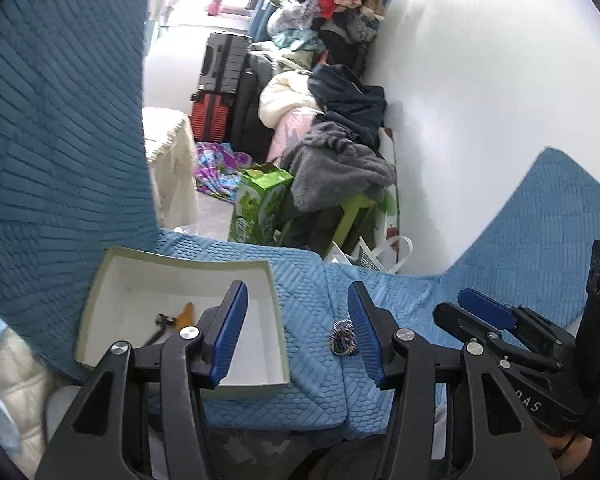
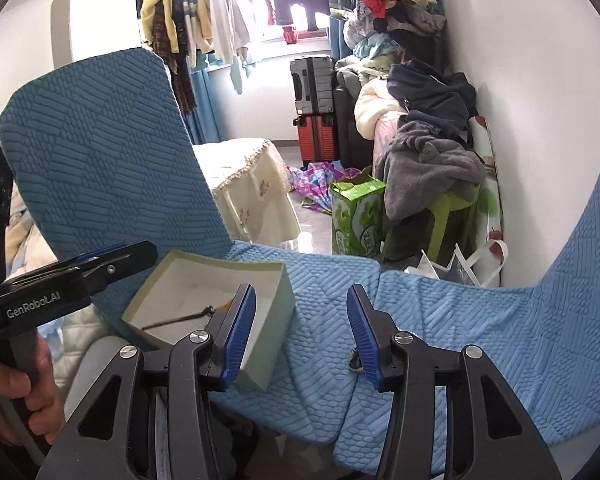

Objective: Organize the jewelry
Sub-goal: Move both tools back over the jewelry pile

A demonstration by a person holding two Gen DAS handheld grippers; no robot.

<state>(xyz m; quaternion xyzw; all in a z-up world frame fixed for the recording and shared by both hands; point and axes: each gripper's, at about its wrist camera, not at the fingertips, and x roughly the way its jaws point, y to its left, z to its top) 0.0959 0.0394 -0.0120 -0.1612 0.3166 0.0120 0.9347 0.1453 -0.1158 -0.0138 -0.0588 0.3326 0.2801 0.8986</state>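
Observation:
An open pale green box (image 1: 100,280) with a white inside sits on the blue sofa seat; it also shows in the right wrist view (image 2: 278,304). In it lie a dark thin piece (image 1: 158,326) and an orange piece (image 1: 186,314). A small blue beaded jewelry piece (image 1: 342,340) lies on the seat right of the box, just left of my left gripper's right finger. In the right wrist view it is mostly hidden behind the right finger (image 2: 355,362). My left gripper (image 1: 296,336) is open and empty. My right gripper (image 2: 300,336) is open and empty above the seat.
Blue quilted sofa cushions (image 1: 60,140) rise left and right. Beyond the seat edge stand a green carton (image 1: 260,204), a green stool under piled clothes (image 1: 340,168), suitcases (image 1: 220,80) and a cloth-covered table (image 2: 244,184). A white bag (image 2: 460,264) leans by the wall.

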